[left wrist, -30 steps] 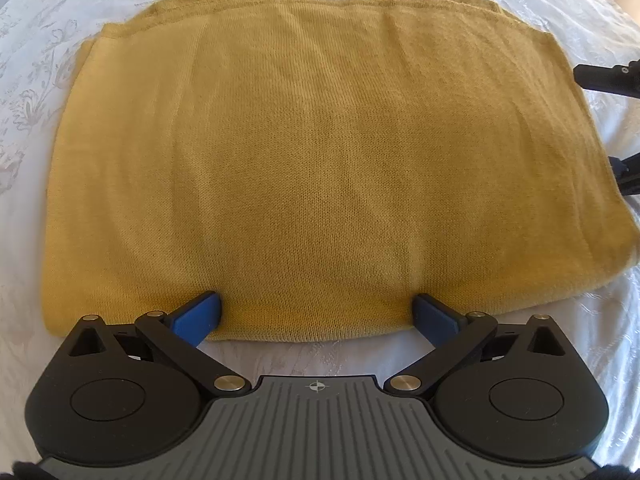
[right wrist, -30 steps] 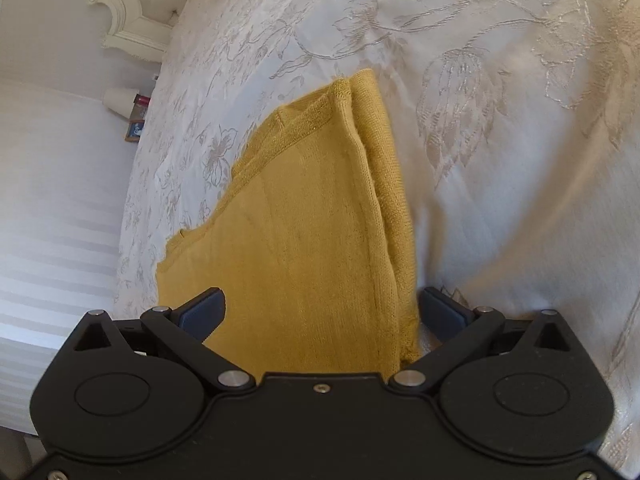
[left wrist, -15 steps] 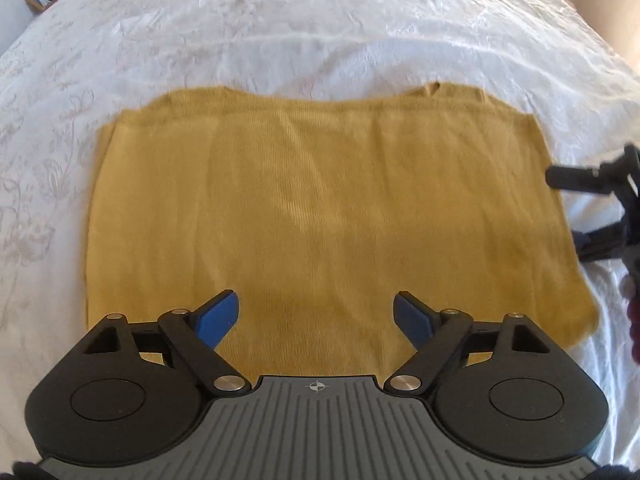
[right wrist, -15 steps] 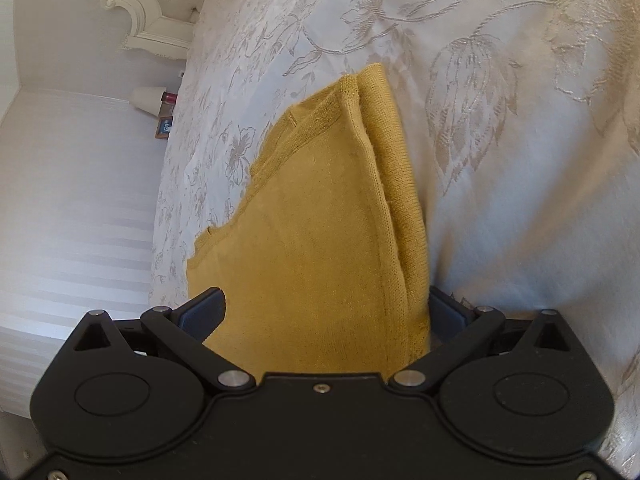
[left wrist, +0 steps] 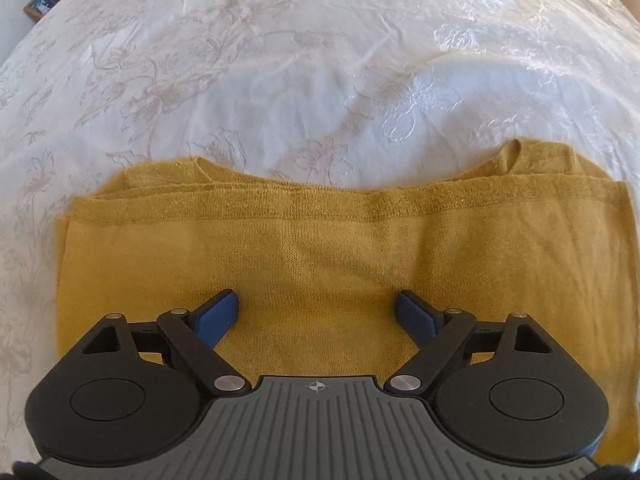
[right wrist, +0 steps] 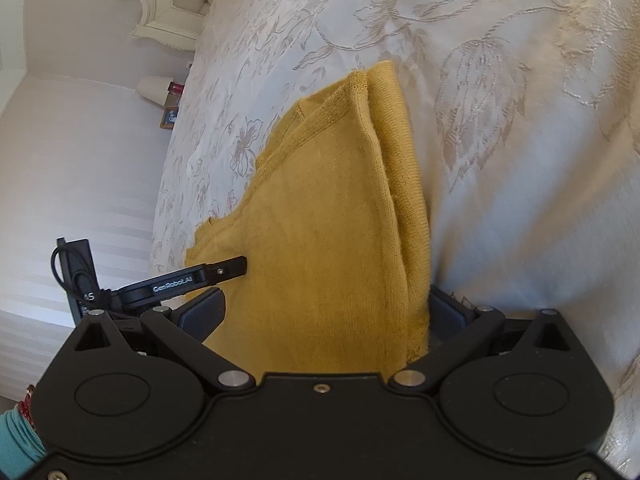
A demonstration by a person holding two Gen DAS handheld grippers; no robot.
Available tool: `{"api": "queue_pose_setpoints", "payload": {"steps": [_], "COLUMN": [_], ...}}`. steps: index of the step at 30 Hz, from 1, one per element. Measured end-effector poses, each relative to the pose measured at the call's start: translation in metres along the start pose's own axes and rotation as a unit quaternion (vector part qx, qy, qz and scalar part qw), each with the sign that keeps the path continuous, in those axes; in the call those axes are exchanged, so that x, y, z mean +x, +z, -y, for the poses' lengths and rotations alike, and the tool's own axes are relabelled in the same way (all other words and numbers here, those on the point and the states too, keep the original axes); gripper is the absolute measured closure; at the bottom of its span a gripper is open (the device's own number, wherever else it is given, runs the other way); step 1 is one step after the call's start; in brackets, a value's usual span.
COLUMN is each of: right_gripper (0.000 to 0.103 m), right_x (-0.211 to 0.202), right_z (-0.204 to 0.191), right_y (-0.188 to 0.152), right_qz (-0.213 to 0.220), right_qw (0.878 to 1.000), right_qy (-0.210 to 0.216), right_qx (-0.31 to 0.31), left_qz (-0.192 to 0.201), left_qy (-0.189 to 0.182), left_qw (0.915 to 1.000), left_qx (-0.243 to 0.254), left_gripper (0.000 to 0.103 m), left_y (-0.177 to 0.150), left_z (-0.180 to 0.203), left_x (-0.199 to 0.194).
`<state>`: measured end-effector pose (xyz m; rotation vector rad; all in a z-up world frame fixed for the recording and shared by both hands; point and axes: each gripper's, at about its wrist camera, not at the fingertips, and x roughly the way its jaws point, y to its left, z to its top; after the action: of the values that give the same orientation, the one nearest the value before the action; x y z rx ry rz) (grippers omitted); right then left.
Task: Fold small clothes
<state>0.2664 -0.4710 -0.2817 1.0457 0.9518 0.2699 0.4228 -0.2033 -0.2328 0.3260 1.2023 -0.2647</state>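
A folded mustard-yellow knit garment [left wrist: 340, 248] lies flat on the white embroidered bedspread [left wrist: 300, 72]. My left gripper [left wrist: 316, 314] is open, its blue fingers spread over the garment's near part, nothing between them. My right gripper [right wrist: 324, 312] is open at the garment's [right wrist: 332, 240] side edge, with the layered folded edge lying between its fingers. The left gripper's black finger [right wrist: 224, 268] shows in the right wrist view, over the garment's far side.
An ornate white headboard [right wrist: 160, 12] and a bedside table with a small lamp [right wrist: 154, 88] and framed pictures [left wrist: 40, 4] stand beyond the bed. A striped white wall fills the left of the right wrist view. Bare bedspread surrounds the garment.
The left gripper moved forward over the garment, from its near edge to above its middle, and now shows in the right wrist view. The right gripper stayed at the side edge.
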Motion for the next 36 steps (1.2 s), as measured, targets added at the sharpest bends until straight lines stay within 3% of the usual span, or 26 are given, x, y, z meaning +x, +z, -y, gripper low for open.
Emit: {"api": "queue_pose_setpoints", "payload": {"steps": [4, 7, 12, 15, 17, 19, 24, 30, 36], "right_gripper": [0.000, 0.000, 0.002, 0.011, 0.025, 0.050, 0.074, 0.076, 0.077], "right_x": [0.002, 0.002, 0.003, 0.001, 0.000, 0.000, -0.007, -0.003, 0.025], "right_z": [-0.002, -0.005, -0.009, -0.012, -0.013, -0.014, -0.036, -0.101, -0.171], "right_y": [0.000, -0.001, -0.003, -0.006, -0.008, -0.010, -0.012, -0.013, -0.021], "right_qz": [0.002, -0.001, -0.008, -0.005, -0.003, -0.003, 0.012, 0.027, 0.028], "right_qw": [1.000, 1.000, 1.000, 0.999, 0.999, 0.998, 0.994, 0.989, 0.986], "right_qy": [-0.002, -0.005, -0.010, -0.026, -0.041, -0.061, -0.104, -0.130, -0.127], "right_qx": [-0.002, -0.005, -0.015, -0.019, -0.019, -0.015, -0.024, -0.067, -0.103], "left_qz": [-0.001, 0.015, 0.045, 0.048, 0.048, 0.048, 0.052, 0.063, 0.066], "left_qy": [-0.002, -0.001, -0.017, -0.011, -0.006, -0.004, -0.009, -0.032, -0.054], "left_qw": [1.0000, 0.9999, 0.9980, 0.9980, 0.9981, 0.9982, 0.9978, 0.9961, 0.9946], "left_qx": [-0.002, -0.004, -0.040, -0.040, -0.038, -0.038, -0.039, -0.052, -0.060], "left_gripper": [0.010, 0.015, 0.018, 0.018, 0.018, 0.018, 0.018, 0.018, 0.018], "left_y": [-0.001, -0.006, -0.048, -0.075, -0.086, -0.098, -0.116, -0.122, -0.131], "left_z": [-0.002, -0.007, -0.023, -0.031, -0.040, -0.049, -0.072, -0.100, -0.135], "left_x": [0.001, -0.015, -0.059, -0.079, -0.087, -0.094, -0.101, -0.099, -0.092]}}
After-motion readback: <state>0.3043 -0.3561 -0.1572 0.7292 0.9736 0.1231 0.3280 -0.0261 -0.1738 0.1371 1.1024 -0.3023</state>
